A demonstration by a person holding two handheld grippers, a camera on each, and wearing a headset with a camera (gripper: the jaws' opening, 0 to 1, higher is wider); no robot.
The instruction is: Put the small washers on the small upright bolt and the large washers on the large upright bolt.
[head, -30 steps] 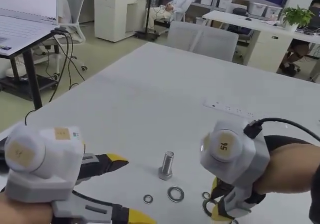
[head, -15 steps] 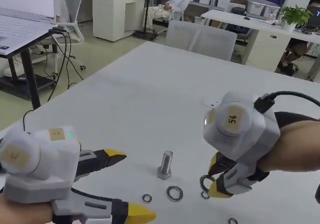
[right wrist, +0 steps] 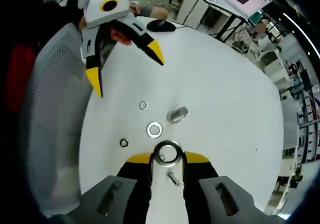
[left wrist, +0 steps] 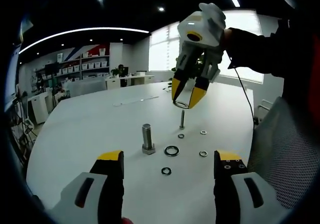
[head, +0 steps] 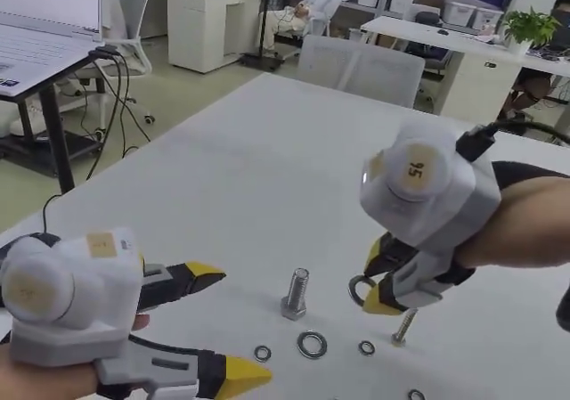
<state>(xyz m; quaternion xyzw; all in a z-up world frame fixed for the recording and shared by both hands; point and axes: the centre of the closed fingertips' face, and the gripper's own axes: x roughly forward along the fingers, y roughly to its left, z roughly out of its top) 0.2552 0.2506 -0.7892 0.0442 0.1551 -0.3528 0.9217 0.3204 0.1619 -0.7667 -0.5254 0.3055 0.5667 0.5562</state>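
The right tongs (head: 372,284) are held above the table (head: 267,177), clamped on a large washer (right wrist: 167,143), which is gripped by its rim between the yellow tips. Below these tongs the small bolt (head: 403,326) is seen standing on the table, close to the held washer but apart from it. The large bolt (head: 296,295) stands upright ahead of the right tongs' tips, between the two pairs of tongs. The left tongs (head: 223,326) are seen low over the table, their jaws wide apart with nothing gripped. A second large washer (left wrist: 165,150) lies flat just in front of the left tongs, near the foot of the large bolt. Small washers (left wrist: 166,171) lie flat around it, some nearer the left tongs, others beside the small bolt under the right tongs.
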